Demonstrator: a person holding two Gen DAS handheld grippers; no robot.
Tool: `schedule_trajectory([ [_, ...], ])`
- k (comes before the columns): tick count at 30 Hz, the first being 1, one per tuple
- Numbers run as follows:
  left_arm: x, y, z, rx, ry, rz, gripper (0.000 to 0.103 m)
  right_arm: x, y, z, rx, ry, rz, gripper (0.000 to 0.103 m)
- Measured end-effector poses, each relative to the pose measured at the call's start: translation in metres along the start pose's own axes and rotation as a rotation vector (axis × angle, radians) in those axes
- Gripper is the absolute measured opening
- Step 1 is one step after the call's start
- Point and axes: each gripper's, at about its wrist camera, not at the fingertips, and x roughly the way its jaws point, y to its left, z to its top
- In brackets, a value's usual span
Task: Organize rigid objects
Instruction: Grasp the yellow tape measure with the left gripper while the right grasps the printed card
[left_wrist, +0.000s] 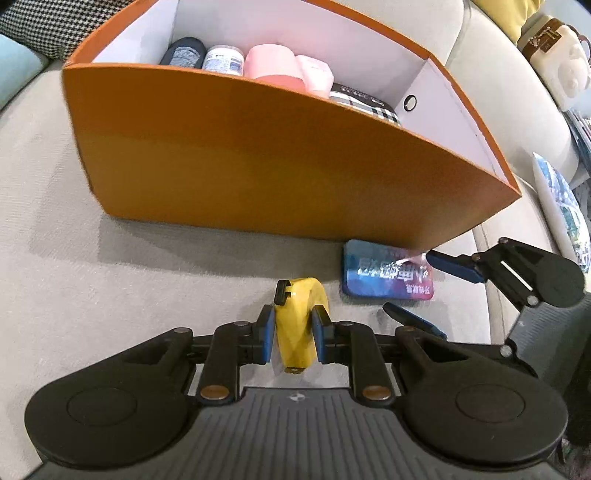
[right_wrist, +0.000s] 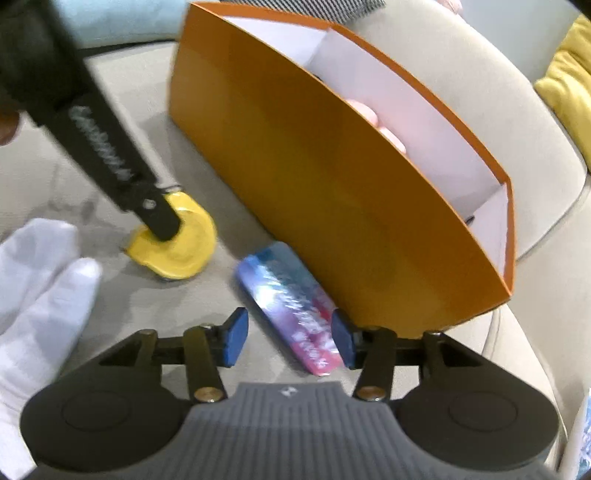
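Two items lay outside your orange box (left_wrist: 258, 158): left gripper (left_wrist: 293, 334) pinched the yellow tape measure (left_wrist: 299, 325), right gripper (right_wrist: 290, 338) spread around the tin (right_wrist: 291, 302).

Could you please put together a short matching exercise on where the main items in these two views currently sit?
Things:
1. yellow tape measure
2. blue and pink tin
3. pink roll
4. round black eyelet

Places or states:
A. inside the orange box
B. on the white inner end wall of the box
C. clamped between the left tool's blue pads
D. flat on the beige cushion, beside the box, between the right tool's open pads

Pairs: 1-C, 2-D, 3-A, 4-B
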Motion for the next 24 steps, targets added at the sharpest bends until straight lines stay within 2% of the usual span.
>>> schedule_trajectory([
  [4, 0.008, -0.003, 0.003, -0.012, 0.008, -0.014, 0.027, 0.015, -0.014, -0.002, 0.042, 0.034, 0.029, 0.058],
  [7, 0.016, -0.002, 0.006, -0.046, 0.022, -0.018, 0.033, 0.023, -0.026, -0.002, 0.107, 0.037, 0.056, 0.066],
  [12, 0.025, 0.002, 0.007, -0.086, 0.024, -0.032, 0.042, 0.036, -0.052, -0.006, 0.293, 0.051, 0.16, 0.07],
  [15, 0.028, 0.003, 0.006, -0.095, 0.027, -0.043, 0.045, 0.031, -0.047, -0.006, 0.299, 0.071, 0.142, 0.067],
  [18, 0.026, 0.004, 0.003, -0.083, 0.024, -0.049, 0.044, 0.023, -0.045, -0.011, 0.372, 0.103, 0.16, 0.061],
  [20, 0.023, 0.002, 0.0, -0.068, 0.012, -0.045, 0.042, 0.016, -0.04, -0.015, 0.386, 0.118, 0.187, 0.054],
  [22, 0.021, -0.001, -0.002, -0.043, 0.001, -0.036, 0.036, 0.009, -0.029, -0.016, 0.372, 0.124, 0.214, 0.051],
  [24, 0.016, -0.005, -0.003, -0.027, -0.016, -0.037, 0.031, 0.004, -0.022, -0.015, 0.341, 0.122, 0.187, 0.049],
])
